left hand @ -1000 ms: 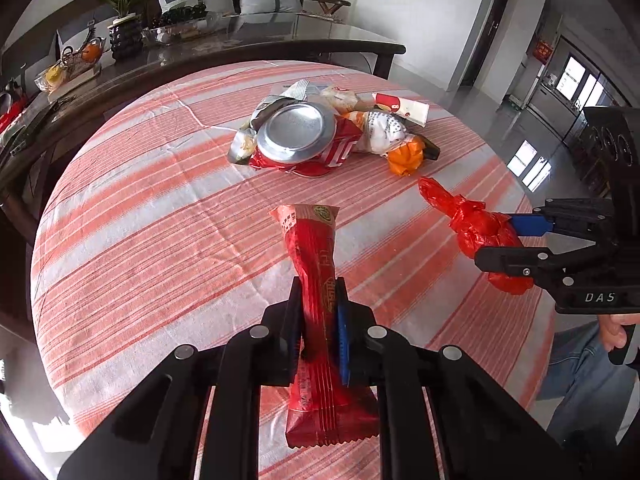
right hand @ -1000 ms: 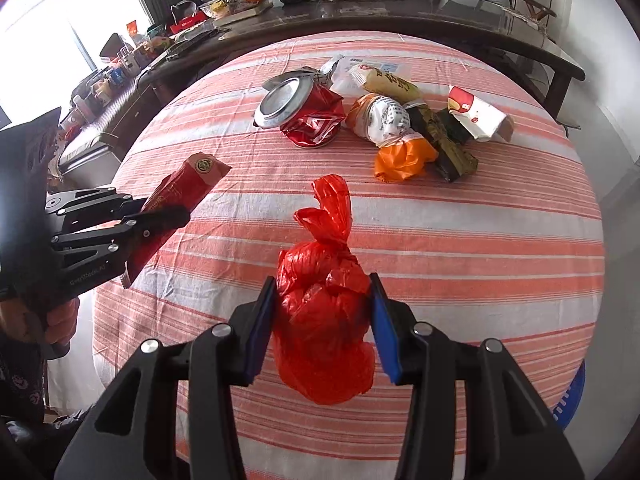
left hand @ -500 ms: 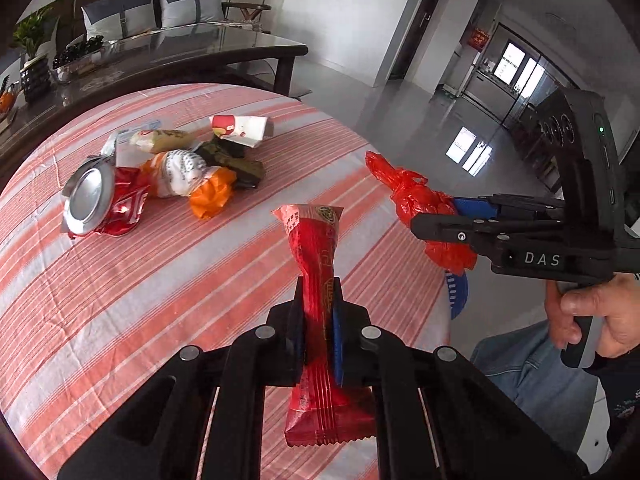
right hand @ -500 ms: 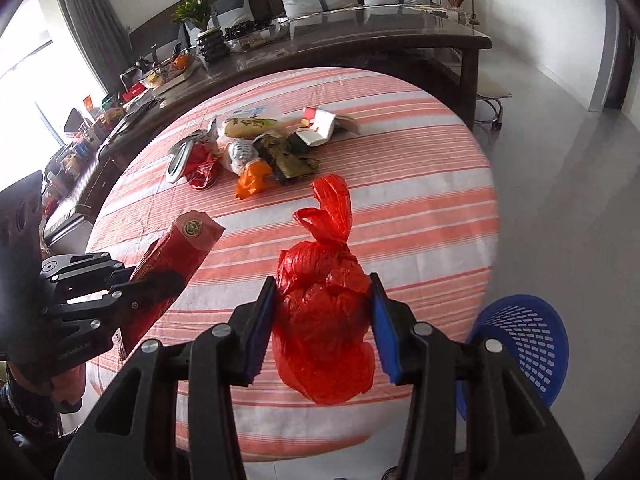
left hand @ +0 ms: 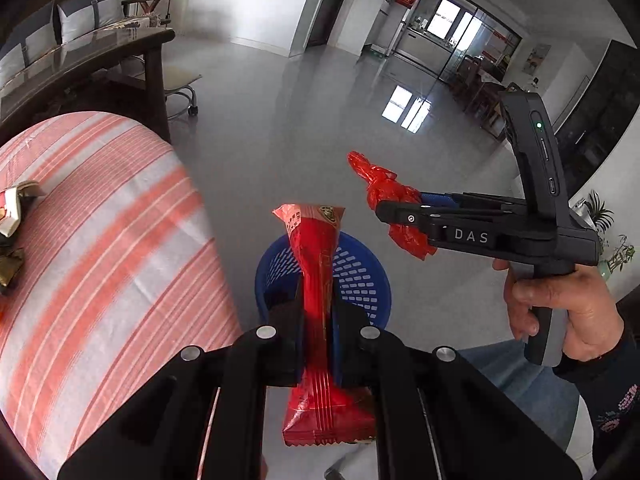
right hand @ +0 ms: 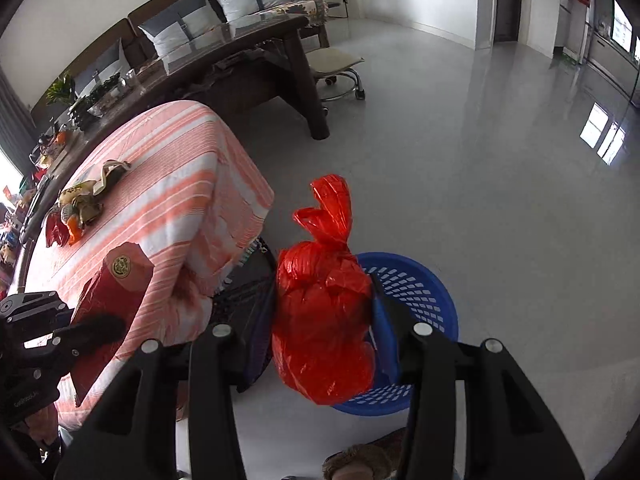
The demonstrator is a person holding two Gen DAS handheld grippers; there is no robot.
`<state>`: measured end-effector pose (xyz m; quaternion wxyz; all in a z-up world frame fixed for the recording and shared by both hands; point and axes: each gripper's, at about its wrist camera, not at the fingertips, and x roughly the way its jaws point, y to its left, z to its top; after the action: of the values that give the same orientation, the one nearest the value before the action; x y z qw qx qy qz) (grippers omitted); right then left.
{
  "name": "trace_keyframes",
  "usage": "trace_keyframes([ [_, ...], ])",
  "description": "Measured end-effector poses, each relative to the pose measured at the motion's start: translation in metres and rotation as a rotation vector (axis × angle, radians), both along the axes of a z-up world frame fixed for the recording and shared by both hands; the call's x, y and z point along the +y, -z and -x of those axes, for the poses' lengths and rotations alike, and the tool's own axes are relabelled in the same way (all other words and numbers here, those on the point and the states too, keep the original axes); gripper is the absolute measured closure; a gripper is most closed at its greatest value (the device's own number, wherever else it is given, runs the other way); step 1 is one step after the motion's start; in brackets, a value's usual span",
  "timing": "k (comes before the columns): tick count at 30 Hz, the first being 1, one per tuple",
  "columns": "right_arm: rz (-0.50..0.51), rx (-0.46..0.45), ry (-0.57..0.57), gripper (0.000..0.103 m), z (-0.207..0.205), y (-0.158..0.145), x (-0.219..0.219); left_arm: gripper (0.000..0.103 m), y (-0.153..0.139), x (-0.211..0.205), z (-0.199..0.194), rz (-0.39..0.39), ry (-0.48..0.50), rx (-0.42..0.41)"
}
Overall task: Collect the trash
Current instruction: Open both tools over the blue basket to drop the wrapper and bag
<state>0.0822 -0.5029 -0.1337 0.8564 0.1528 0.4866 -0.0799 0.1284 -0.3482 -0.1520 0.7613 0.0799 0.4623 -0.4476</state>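
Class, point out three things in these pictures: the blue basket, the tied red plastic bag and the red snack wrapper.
blue basket (right hand: 424, 280), right wrist view, on its perforated inner wall.
red plastic bag (right hand: 324, 320), right wrist view, on its bulging body.
red snack wrapper (left hand: 316, 264), left wrist view, on its pinched middle.

Right gripper (right hand: 323, 316) clamped on a knotted red plastic bag (right hand: 324, 320), held above a round blue perforated plastic basket (right hand: 424, 288) on the grey floor. At left, left gripper (right hand: 86, 326) pinching a red snack wrapper (right hand: 116, 280) beside the orange-and-white striped tablecloth (right hand: 176, 184), more litter (right hand: 84, 200) lying on it.
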Motion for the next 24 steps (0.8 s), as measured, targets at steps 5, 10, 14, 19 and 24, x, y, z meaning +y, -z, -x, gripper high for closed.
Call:
trace_keyframes([
  [5, -0.045, 0.028, 0.071, 0.059, 0.008, 0.035, -0.039, 0.094, 0.041, -0.054, 0.001, -0.034, 0.033, 0.048],
  [10, -0.095, 0.030, 0.113, 0.059, 0.014, 0.055, -0.062, 0.094, 0.077, -0.089, -0.006, -0.056, 0.041, 0.078],
  [14, -0.102, 0.031, 0.118, 0.059, 0.012, 0.060, -0.071, 0.094, 0.098, -0.105, -0.015, -0.075, 0.037, 0.093],
  [19, -0.128, 0.034, 0.131, 0.059, 0.011, 0.066, -0.080, 0.094, 0.113, -0.117, -0.023, -0.096, 0.039, 0.101],
  [24, -0.148, 0.020, 0.158, 0.046, 0.009, 0.069, -0.089, 0.066, 0.125, -0.129, -0.026, -0.109, 0.040, 0.084],
])
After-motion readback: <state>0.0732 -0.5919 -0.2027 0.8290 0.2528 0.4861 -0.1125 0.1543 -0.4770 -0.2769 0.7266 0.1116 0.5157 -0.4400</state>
